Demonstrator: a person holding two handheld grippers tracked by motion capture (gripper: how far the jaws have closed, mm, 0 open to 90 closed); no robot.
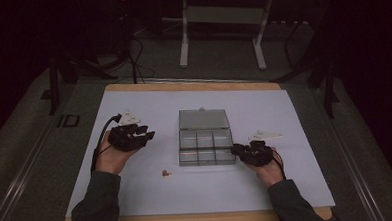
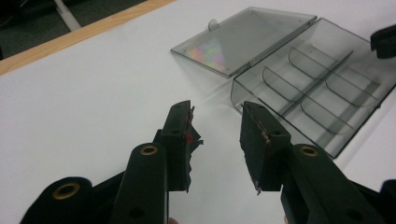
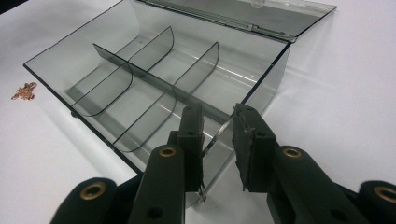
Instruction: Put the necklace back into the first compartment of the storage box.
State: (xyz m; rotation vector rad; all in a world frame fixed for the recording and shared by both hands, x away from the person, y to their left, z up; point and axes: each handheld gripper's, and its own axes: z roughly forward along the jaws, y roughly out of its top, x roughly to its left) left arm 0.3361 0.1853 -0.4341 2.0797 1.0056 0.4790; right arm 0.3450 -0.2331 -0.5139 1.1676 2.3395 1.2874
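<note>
Compartment box [image 1: 206,147], smoked transparent plastic with six cells, sits at the centre of the white mat [image 1: 152,190]; all positions below are given relative to it. Its hinged lid [image 1: 203,118] lies folded open flat on the mat, attached along the box's far edge.

Well to the left of the box, the left gripper [image 1: 146,132] is held above the mat in the person's left hand [image 1: 111,155], pointing toward the box. In the left gripper view its jaws stand spread apart with nothing between them [image 2: 215,135]; the box and lid lie ahead and to the right.

Left of the box's near corner, apart from it, a small cluster of copper-coloured pieces [image 1: 164,173] rests on the mat; it is too small to identify further.

At the box's right-hand near corner, the right gripper [image 1: 236,150] is held in the right hand [image 1: 270,170]. In the right gripper view its jaws [image 3: 218,135] straddle the box's side wall; whether the pads press on the wall cannot be told.
</note>
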